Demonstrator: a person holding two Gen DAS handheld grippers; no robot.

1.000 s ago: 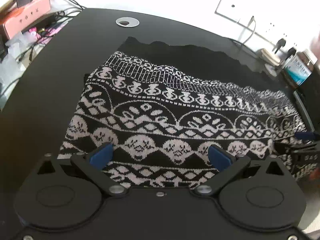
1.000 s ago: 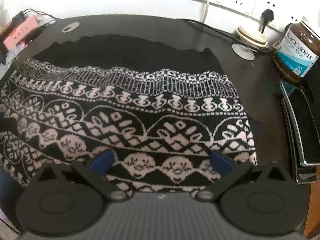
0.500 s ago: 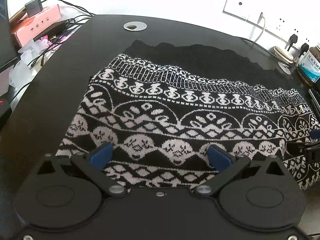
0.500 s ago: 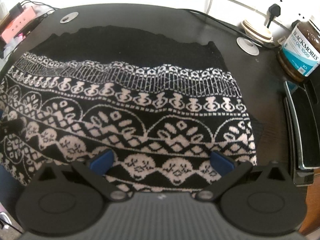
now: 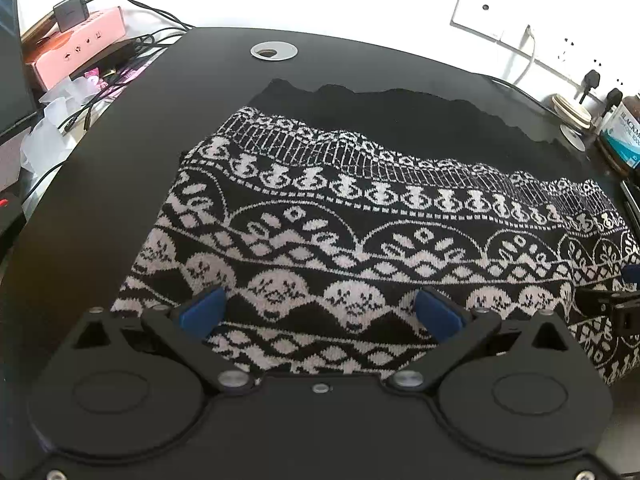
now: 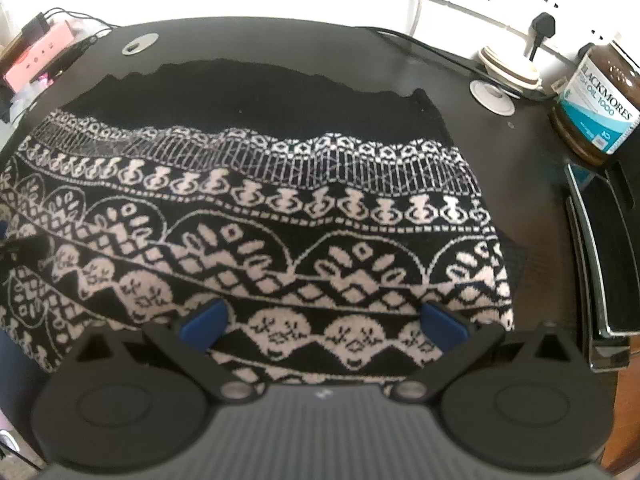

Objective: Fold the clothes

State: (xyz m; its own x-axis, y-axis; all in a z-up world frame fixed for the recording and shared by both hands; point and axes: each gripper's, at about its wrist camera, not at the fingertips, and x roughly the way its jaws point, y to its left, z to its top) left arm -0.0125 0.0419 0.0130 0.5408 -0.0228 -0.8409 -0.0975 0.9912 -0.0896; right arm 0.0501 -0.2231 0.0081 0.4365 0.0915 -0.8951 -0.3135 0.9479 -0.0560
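My left hand-held gripper (image 5: 320,312) is spread wide, holding nothing, its blue pads (image 5: 202,310) hovering over the near edge of the patterned knit sweater (image 5: 360,220). My right hand-held gripper (image 6: 322,322) is likewise wide and empty, over the same near edge but toward the right side. The sweater lies mostly flat on the black tabletop (image 5: 120,140), plain black section at the far side, black-and-white bands nearer me, w/ the near edge apparently draping over the tabletop's front.

What worries me from here:

- Knit looks thick and already doubled at the near edge (can't tell how many layers). If I pinch too shallow I prob grab only the top layer, and the fold comes up lopsided or bunches.
- The two grippers sit at slightly diff depths along the hem; lifting unevenly would skew the pattern bands and leave a diagonal crease.
- Right side is crowded: Blackmores fish oil bottle (image 6: 596,104), a flat dark device (image 6: 608,260) just beside the sweater's right edge, plus cables and a round white item (image 6: 508,66) near the wall. Swinging fabric far-right could knock the bottle over.
- The overhanging part could drag the whole sweater toward me if I let go mid-fold, since the tabletop looks slick.
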